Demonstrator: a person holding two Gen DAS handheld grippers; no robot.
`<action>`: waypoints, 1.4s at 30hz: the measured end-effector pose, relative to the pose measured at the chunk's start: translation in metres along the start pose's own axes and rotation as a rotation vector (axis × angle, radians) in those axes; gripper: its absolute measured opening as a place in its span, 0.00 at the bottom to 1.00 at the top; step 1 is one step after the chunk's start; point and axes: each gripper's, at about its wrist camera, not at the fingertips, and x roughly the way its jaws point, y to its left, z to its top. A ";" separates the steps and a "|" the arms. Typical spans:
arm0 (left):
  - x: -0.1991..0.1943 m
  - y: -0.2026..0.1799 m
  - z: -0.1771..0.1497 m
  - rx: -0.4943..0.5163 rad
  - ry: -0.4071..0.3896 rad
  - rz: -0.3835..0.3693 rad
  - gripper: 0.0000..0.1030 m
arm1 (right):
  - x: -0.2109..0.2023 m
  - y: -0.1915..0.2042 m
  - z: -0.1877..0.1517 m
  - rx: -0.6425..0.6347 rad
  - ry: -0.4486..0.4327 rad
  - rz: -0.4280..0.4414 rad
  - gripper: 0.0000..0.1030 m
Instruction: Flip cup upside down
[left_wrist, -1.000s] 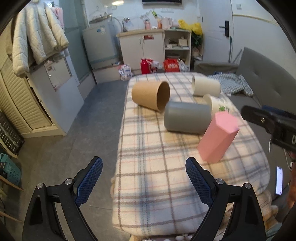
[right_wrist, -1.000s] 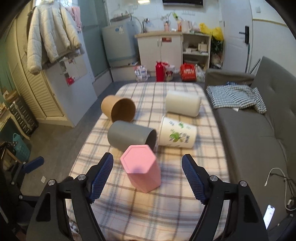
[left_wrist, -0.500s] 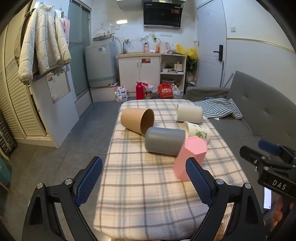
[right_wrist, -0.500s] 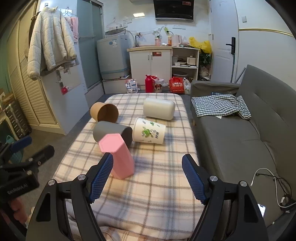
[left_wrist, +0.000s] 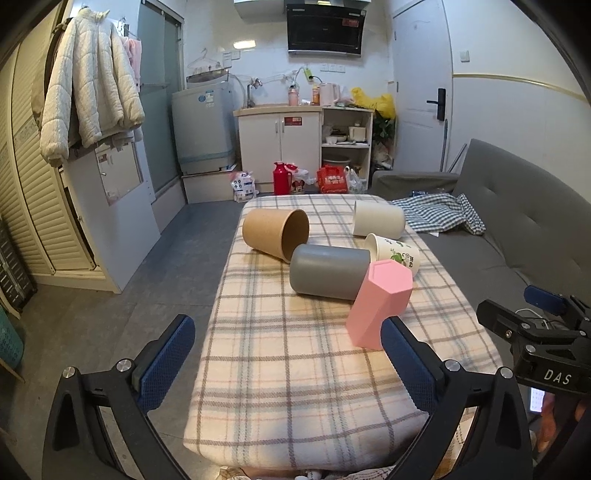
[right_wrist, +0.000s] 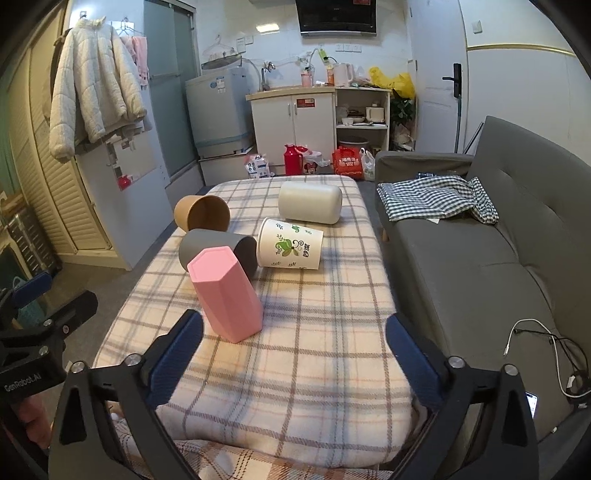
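My left tongs and right tongs both gape wide, holding nothing, near the tabletop's front edge. The pink cup stands mouth-down, apparently leaning, beside the grey cup; bare checked cloth lies before it.

Bare plaid blanket lies before the pink cup; grey cup crowds behind it.

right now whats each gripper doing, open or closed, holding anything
Left gripper: open, holding nothing.
Right gripper: open, holding nothing; the pink cup stands apart from its fingers.
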 end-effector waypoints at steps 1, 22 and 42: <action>0.000 0.000 0.000 0.004 0.002 -0.001 1.00 | 0.000 0.000 0.000 -0.002 -0.001 -0.002 1.00; 0.006 0.001 -0.003 -0.001 0.022 0.008 1.00 | 0.004 0.000 -0.002 0.001 0.003 -0.008 1.00; 0.011 -0.001 -0.005 0.010 0.030 0.016 1.00 | 0.008 -0.003 -0.003 -0.002 0.016 -0.019 1.00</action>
